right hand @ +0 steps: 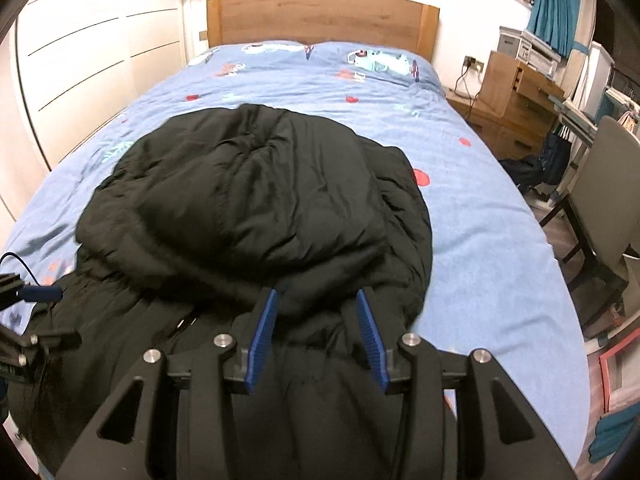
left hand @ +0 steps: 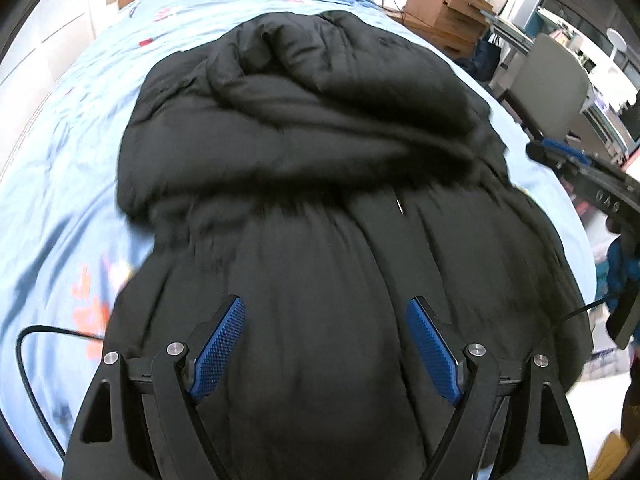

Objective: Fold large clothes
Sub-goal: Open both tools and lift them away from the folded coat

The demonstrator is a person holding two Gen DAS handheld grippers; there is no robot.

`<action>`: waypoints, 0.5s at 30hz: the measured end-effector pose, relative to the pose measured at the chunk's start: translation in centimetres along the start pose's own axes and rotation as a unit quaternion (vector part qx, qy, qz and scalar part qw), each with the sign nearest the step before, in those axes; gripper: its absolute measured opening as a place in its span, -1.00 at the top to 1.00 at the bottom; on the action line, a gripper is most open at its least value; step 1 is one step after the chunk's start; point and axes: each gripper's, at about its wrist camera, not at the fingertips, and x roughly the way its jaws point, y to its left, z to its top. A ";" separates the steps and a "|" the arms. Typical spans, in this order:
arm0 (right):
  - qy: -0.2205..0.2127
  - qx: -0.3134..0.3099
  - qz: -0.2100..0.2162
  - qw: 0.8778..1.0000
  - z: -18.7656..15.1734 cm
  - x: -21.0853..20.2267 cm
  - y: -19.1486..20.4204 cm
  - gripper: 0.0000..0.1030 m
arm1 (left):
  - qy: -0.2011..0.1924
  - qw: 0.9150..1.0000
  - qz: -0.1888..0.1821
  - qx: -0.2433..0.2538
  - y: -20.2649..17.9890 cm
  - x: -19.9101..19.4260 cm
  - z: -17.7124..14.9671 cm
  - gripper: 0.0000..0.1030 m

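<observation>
Both wrist views face headboard (right hand: 320, 20), over jacket (left hand: 304, 128).

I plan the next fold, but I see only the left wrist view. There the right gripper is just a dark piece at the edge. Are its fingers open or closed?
Observer: Open. The right gripper hangs over the black jacket, with its fingers apart and not closed on the cloth.
Operator: Is there free sheet on the right of the jacket?
Observer: Yes. A wide strip of blue bedsheet shows between the jacket's right edge and the side of the bed.
Operator: How far up does the jacket reach?
Observer: A broad band of sheet lies between its top and the wooden headboard.
</observation>
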 end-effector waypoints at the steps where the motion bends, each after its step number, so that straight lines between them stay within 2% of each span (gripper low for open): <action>1: 0.001 0.002 0.003 1.000 -0.5 -1.2 0.3 0.22 | 0.004 1.000 -0.003 -0.002 -0.3 -0.6 -0.7 -0.60; 3: 0.009 0.001 0.016 1.000 -1.5 -3.2 0.6 0.22 | 0.006 1.000 -0.004 0.006 -1.2 -2.4 -2.8 -0.61; 6: 0.010 -0.011 0.007 1.000 -3.4 -6.5 0.8 0.21 | 0.001 1.000 0.008 0.014 -1.7 -4.6 -5.9 -0.64; 9: 0.013 0.003 -0.006 1.000 -5.7 -9.3 -0.2 0.18 | 0.006 1.000 0.016 -0.007 -0.9 -6.3 -8.8 -0.64; 15: 0.017 0.027 -0.042 0.999 -10.3 -14.0 -3.1 0.13 | 0.022 0.999 -0.003 -0.045 -0.1 -8.3 -13.8 -0.67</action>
